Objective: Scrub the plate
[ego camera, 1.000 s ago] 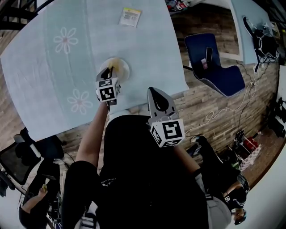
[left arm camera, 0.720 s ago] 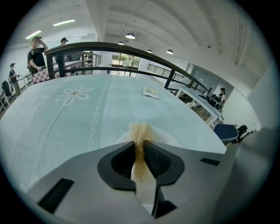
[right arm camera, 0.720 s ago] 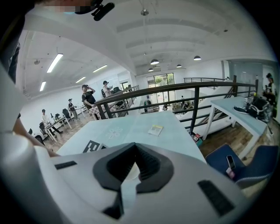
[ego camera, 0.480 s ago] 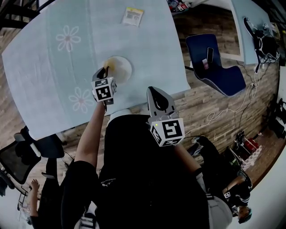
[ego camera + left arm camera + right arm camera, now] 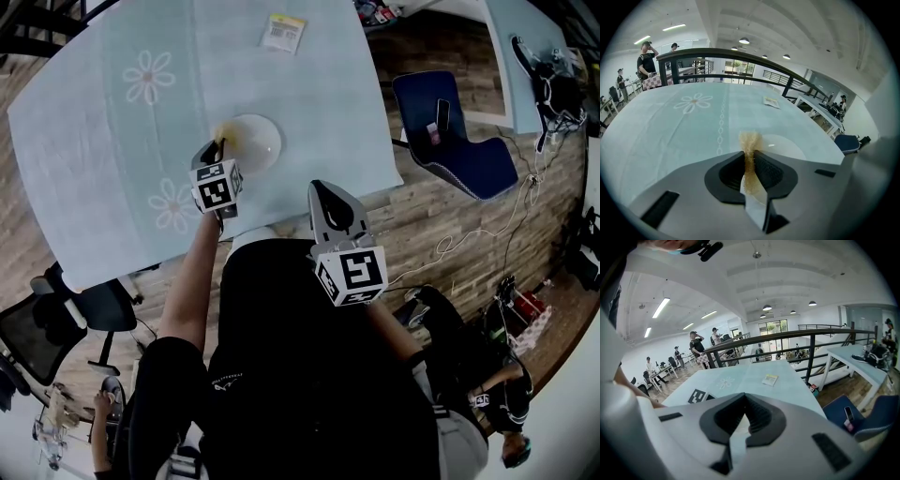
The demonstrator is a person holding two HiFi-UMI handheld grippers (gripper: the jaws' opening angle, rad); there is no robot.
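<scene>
Plate (image 5: 255, 141) just past left hand-held gripper (image 5: 218, 148) clamping scrubber (image 5: 749, 140).

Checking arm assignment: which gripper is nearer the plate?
Left. The left gripper, shut on a scourer, is at the left rim of the plate. The right gripper is back around the near edge of the table, well short of the plate.

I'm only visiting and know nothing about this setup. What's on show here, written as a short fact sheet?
Setting: table with a pale blue flowered cloth
Plate: white plate, near the table's front edge
Left gripper: shut on a tan scrubber, at the plate's left rim
Right gripper: jaws together, nothing between them, apart from the plate
Other: packet at the table's far edge
</scene>
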